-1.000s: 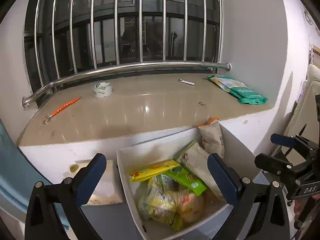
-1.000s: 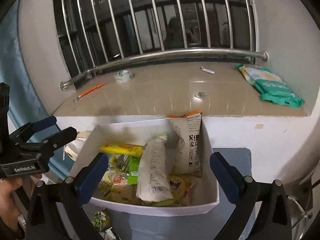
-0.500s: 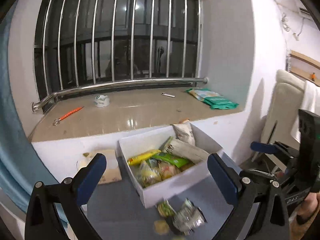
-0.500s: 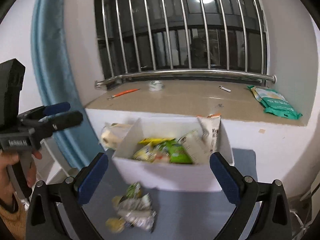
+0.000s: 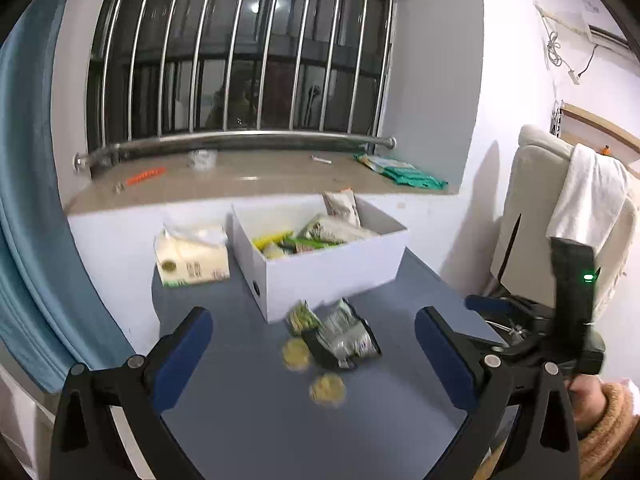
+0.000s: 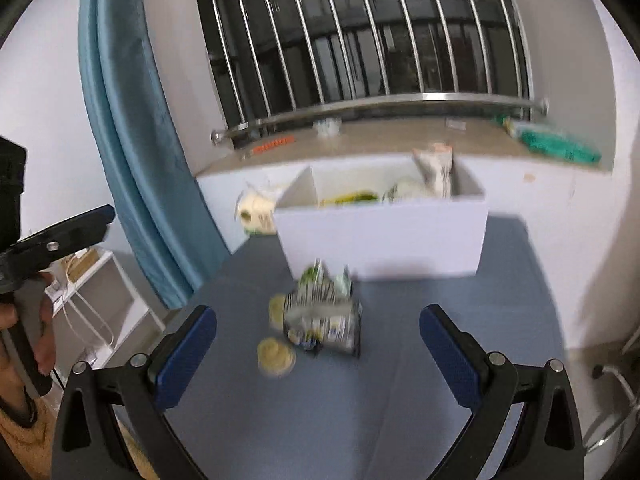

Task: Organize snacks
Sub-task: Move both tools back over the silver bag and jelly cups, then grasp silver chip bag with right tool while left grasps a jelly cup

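Note:
A white box (image 5: 332, 270) (image 6: 384, 240) holding several snack packets stands at the far side of a blue-grey table (image 5: 260, 420) (image 6: 460, 320). In front of it lie a silvery snack packet (image 5: 347, 332) (image 6: 325, 322), a small green packet (image 5: 303, 316) and two round yellow snacks (image 5: 327, 390) (image 6: 276, 356). My left gripper (image 5: 312, 352) is open and empty, held above the table short of the loose snacks. My right gripper (image 6: 318, 354) is open and empty, likewise short of them.
A pack of tissues (image 5: 192, 256) (image 6: 256, 210) stands left of the box. Behind is a stone window sill (image 5: 240, 176) with green packets (image 5: 404, 174), an orange tool (image 5: 144, 176) and window bars. A blue curtain (image 6: 132, 120) hangs left. A chair with a towel (image 5: 576, 208) stands right.
Both grippers have pulled back and up from the box. The table and the loose snacks in front of the box have come into view. Both stay open.

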Tool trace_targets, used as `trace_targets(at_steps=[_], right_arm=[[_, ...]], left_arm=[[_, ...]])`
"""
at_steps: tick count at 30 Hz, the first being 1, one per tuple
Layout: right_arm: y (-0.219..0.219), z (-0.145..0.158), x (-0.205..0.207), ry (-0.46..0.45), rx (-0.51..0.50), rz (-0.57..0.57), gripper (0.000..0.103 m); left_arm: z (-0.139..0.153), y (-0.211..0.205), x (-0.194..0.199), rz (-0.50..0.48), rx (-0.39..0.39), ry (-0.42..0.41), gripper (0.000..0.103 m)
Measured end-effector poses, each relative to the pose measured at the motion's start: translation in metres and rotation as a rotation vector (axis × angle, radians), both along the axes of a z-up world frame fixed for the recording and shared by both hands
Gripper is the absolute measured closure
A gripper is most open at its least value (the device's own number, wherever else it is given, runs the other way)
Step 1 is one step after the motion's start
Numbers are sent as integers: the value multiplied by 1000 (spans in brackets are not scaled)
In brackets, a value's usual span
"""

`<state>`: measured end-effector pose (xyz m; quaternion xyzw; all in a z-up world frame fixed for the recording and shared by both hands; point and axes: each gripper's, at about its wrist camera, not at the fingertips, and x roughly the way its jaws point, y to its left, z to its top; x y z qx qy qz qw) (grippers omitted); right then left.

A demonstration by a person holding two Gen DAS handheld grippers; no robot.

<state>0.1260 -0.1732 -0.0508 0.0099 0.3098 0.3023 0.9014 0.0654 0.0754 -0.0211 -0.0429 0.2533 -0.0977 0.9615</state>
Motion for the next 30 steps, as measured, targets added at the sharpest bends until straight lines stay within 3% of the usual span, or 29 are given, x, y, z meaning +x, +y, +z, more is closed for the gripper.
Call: trace_targets(at_steps=[10, 26, 27, 28, 30], right_arm=[[36, -58, 42, 150, -51, 35, 0], [84, -109, 114, 336, -89, 76, 0], [85, -112, 115, 350, -90, 79, 1], [84, -115, 115, 355, -77, 76, 17], [80, -114, 113, 349, -50, 82, 25]], left_arm=[[-27, 6, -11, 5, 3, 61, 0], [-45, 14, -8, 2, -19, 115, 0], [-46, 13, -7, 0, -18, 120, 0], [-48, 12, -6, -1, -17, 126, 0], [-52, 10, -4, -5, -13, 139, 0]])
